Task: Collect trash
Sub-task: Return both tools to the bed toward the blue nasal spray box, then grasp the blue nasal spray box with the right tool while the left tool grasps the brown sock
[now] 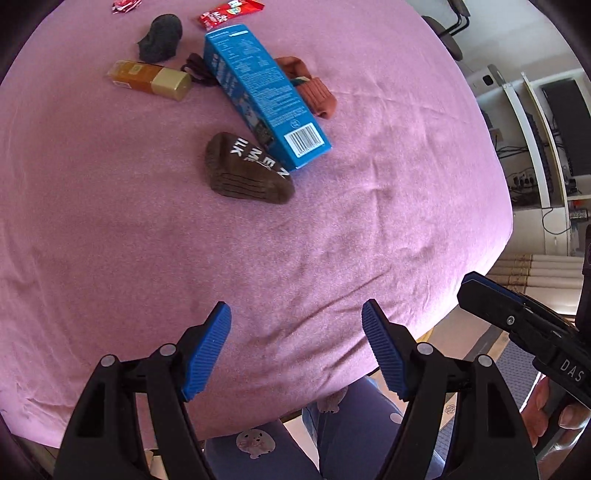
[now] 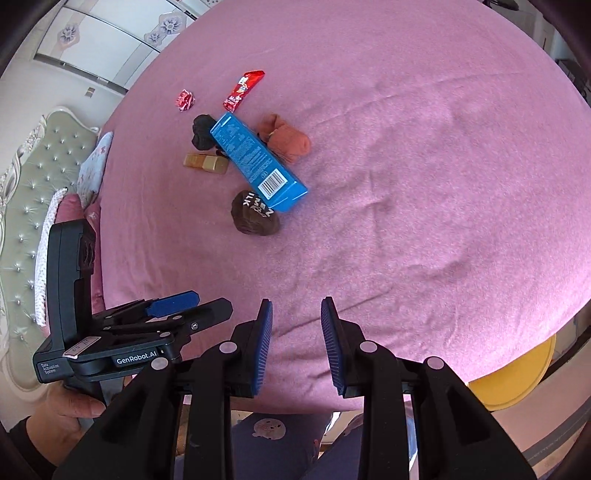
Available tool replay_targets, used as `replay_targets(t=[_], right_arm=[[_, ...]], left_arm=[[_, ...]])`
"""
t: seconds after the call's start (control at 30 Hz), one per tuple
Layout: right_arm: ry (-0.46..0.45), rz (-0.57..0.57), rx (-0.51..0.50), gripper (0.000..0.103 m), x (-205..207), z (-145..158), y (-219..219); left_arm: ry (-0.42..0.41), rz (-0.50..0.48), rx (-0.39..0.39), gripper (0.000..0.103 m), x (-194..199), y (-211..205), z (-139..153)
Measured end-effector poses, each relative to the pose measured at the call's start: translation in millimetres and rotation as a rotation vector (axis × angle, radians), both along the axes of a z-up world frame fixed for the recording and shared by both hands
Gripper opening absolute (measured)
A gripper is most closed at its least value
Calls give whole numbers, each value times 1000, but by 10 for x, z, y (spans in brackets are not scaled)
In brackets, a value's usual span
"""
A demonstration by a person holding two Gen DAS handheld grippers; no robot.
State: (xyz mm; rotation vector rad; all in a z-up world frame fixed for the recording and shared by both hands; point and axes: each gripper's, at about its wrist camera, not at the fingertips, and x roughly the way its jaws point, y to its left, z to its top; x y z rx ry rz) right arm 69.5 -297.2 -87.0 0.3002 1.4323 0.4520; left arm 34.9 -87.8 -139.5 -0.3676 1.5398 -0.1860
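Observation:
A blue carton (image 1: 264,94) (image 2: 256,160) lies on the pink cloth, leaning on a brown sock (image 1: 247,170) (image 2: 255,216). A red snack wrapper (image 1: 231,11) (image 2: 243,90) and a small crumpled red wrapper (image 1: 125,4) (image 2: 184,99) lie beyond it. My left gripper (image 1: 295,350) is open and empty, near the table's front edge. My right gripper (image 2: 296,343) is open and empty, also near the front edge, to the right of the left one (image 2: 173,301). Both are well short of the items.
An amber bottle with a gold cap (image 1: 151,79) (image 2: 205,162), a dark grey sock (image 1: 160,38) (image 2: 201,131) and an orange-brown sock (image 1: 308,86) (image 2: 286,138) lie among the items. A yellow stool (image 2: 517,373) stands at the table's front right. A padded bench (image 2: 33,192) is at the left.

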Motion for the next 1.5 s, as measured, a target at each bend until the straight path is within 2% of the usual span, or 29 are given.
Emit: replay_targets(t=[0.3, 0.43, 0.53, 0.67, 0.7, 0.77, 1.07, 1.1, 1.37, 1.5], right_arm=[[30, 137, -3, 29, 674, -168, 469], [39, 186, -28, 38, 936, -309, 642], [54, 222, -36, 39, 1081, -428, 756], [58, 273, -82, 48, 1233, -609, 925], [56, 276, -98, 53, 1269, -651, 961], [50, 281, -135, 57, 1333, -728, 1031], [48, 376, -216, 59, 1408, -1051, 1407], [52, 374, -220, 54, 1424, -1079, 1422], [62, 391, -136, 49, 1520, -1041, 1183], [49, 405, -132, 49, 1535, -968, 988]], left_arm=[[45, 195, -42, 79, 152, 261, -252], [66, 302, -70, 84, 228, 310, -445], [94, 384, -96, 84, 265, 350, -612], [130, 460, -126, 85, 264, 401, -780], [137, 468, -127, 85, 254, 410, -805], [157, 482, -122, 86, 225, 439, -860], [197, 526, -136, 86, 169, 465, -1036], [200, 526, -140, 86, 158, 454, -1058], [197, 510, -145, 86, 301, 241, -1130], [203, 514, -136, 86, 368, 165, -1225]])
